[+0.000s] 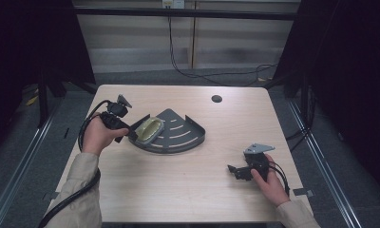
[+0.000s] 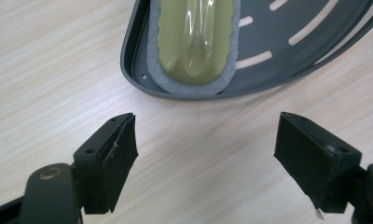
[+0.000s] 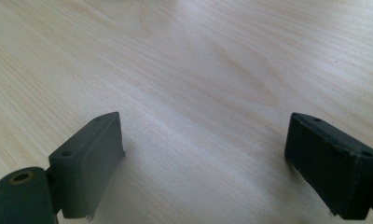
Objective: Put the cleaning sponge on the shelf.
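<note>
A dark grey quarter-round shelf tray (image 1: 178, 137) with slots lies on the table, left of the middle. Inside its left corner rests a yellow-green sponge (image 1: 149, 129) with a grey border. In the left gripper view the sponge (image 2: 196, 39) sits just beyond the tray's rim (image 2: 133, 70). My left gripper (image 1: 129, 134) is open, right at that corner of the tray, its jaws (image 2: 205, 149) spread wide over bare wood. My right gripper (image 1: 234, 171) is open low over the table at the front right, with nothing between its jaws (image 3: 203, 158).
The wooden table (image 1: 188, 190) has a round cable hole (image 1: 216, 99) near its far edge. Black cables trail from both grippers. Metal rails and dark floor flank the table on both sides.
</note>
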{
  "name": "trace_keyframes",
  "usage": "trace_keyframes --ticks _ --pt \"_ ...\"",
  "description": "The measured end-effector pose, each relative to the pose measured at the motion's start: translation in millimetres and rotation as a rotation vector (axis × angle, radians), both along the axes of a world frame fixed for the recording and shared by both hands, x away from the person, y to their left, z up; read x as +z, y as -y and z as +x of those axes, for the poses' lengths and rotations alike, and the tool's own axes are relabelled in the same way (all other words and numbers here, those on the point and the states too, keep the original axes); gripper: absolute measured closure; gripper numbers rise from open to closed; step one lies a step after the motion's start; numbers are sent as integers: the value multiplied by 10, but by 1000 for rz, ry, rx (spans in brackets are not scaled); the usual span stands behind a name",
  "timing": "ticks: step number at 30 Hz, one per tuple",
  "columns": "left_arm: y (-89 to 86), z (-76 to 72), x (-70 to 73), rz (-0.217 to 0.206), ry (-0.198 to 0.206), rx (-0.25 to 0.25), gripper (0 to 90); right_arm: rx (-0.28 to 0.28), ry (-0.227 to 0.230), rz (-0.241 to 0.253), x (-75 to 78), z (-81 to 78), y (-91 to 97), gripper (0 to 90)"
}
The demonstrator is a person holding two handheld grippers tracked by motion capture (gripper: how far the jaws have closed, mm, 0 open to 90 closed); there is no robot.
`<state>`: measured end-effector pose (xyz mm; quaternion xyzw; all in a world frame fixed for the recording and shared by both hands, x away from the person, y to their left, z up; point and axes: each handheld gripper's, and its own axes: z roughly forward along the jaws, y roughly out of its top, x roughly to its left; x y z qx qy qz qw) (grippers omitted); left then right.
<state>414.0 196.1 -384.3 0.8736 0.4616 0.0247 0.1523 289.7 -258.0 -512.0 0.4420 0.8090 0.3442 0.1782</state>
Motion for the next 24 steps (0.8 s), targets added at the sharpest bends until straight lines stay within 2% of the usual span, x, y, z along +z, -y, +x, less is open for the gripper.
trace_keyframes --ticks 8,9,14,24 --pt "-64 -91 -82 -2 12 7 206 0 0 0 0 0 0 111" --pt "-70 -120 -111 -5 26 8 206 0 0 0 0 0 0 111" --pt "-101 -189 -205 -20 22 0 206 0 0 -1 0 0 0 111" --pt "-159 -310 -401 2 13 -10 202 0 0 0 0 0 0 111"
